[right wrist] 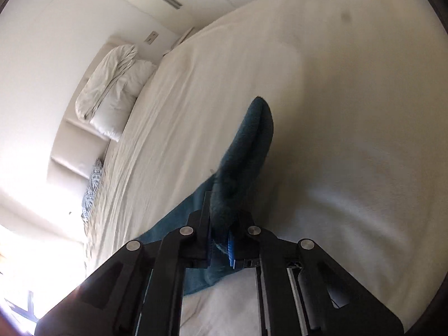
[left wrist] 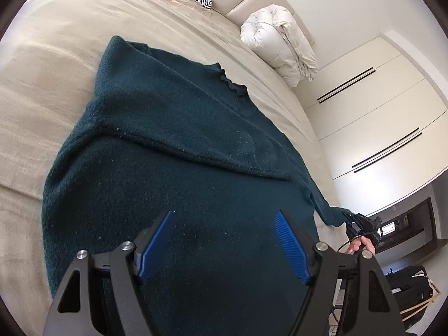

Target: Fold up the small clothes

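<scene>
A dark green sweater (left wrist: 173,151) lies spread out on the bed (left wrist: 42,89). It takes up the middle of the bed, with its neck end pointing toward the white folded duvet (left wrist: 280,44) at the head of the bed. One sleeve is already laid across the chest of the sweater. The other sleeve (left wrist: 327,210) sticks out off the sweater's side, toward the edge of the bed.

The left claw (left wrist: 224,249) hangs just over the bottom part of the sweater. Its blue fingers (left wrist: 291,249) are spread wide and there is nothing between them.

The right claw (right wrist: 221,240) is clenched on the end of that loose sleeve. In the right wrist view a bit of green cloth (right wrist: 246,151) pokes up out of the squeezed fingers, with the bed behind it. A hand (left wrist: 361,245) holds this claw, seen small beside the sweater in the left wrist view.

I think the step now is folding in the second sleeve. Next, the right claw would need to carry the sleeve over the sweater and lay it flat on the chest, beside the first sleeve. It should let go only when the sleeve lies smooth. The left claw could press the sweater so it does not slide.
</scene>
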A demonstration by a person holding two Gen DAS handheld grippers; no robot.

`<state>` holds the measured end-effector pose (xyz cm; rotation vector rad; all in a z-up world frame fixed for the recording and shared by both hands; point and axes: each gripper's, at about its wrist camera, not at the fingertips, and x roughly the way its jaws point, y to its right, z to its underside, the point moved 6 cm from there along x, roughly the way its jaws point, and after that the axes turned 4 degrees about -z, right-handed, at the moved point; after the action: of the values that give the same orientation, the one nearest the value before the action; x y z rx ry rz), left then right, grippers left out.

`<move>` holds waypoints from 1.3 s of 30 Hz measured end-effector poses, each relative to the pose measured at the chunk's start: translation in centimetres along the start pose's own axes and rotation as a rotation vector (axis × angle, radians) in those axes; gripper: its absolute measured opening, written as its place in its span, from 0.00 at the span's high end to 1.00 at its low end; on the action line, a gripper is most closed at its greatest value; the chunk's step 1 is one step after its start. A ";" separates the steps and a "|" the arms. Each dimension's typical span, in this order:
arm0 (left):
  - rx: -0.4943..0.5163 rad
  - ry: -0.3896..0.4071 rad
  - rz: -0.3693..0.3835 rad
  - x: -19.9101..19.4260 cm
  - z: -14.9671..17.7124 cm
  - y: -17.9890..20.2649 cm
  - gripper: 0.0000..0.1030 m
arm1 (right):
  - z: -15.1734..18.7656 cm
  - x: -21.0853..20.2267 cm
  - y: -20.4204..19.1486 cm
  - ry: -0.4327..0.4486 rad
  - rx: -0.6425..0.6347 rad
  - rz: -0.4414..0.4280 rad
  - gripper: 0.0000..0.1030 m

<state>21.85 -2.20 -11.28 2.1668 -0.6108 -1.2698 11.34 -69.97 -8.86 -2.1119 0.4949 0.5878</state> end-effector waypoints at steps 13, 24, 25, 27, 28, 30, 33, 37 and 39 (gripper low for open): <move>-0.050 -0.039 0.150 2.8 -2.9 3.8 0.26 | 28.3 4.6 -27.9 -0.287 -1.007 -0.082 0.93; -0.124 -0.225 0.197 9.7 -2.8 6.3 0.19 | 36.4 5.1 -23.8 -0.408 -0.964 -0.123 0.77; -0.125 -0.236 0.208 10.1 -2.6 6.7 0.19 | 36.7 4.5 -23.6 -0.414 -0.961 -0.140 0.72; -0.118 -0.250 0.204 10.9 -2.4 7.1 0.21 | 36.6 3.9 -23.3 -0.421 -0.944 -0.158 0.55; -0.116 -0.257 0.197 11.2 -2.2 7.1 0.24 | 36.6 3.4 -23.1 -0.421 -0.921 -0.171 0.42; -0.127 -0.281 0.207 11.8 -1.9 7.1 0.46 | 36.2 2.2 -22.5 -0.422 -0.895 -0.184 0.41; -0.114 -0.316 0.174 12.6 -1.4 7.0 0.82 | 35.5 0.7 -20.5 -0.467 -0.817 -0.192 0.41; -0.077 -0.282 0.134 11.3 -1.9 7.2 0.92 | 33.4 -0.7 -17.6 -0.514 -0.634 -0.235 0.41; -0.052 -0.237 0.130 9.7 -3.0 7.4 0.92 | 32.5 -1.0 -16.5 -0.514 -0.571 -0.251 0.41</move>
<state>28.06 -13.07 -11.41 1.9155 -0.7914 -1.4656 12.06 -33.97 -14.50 -2.3650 -0.2588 1.1796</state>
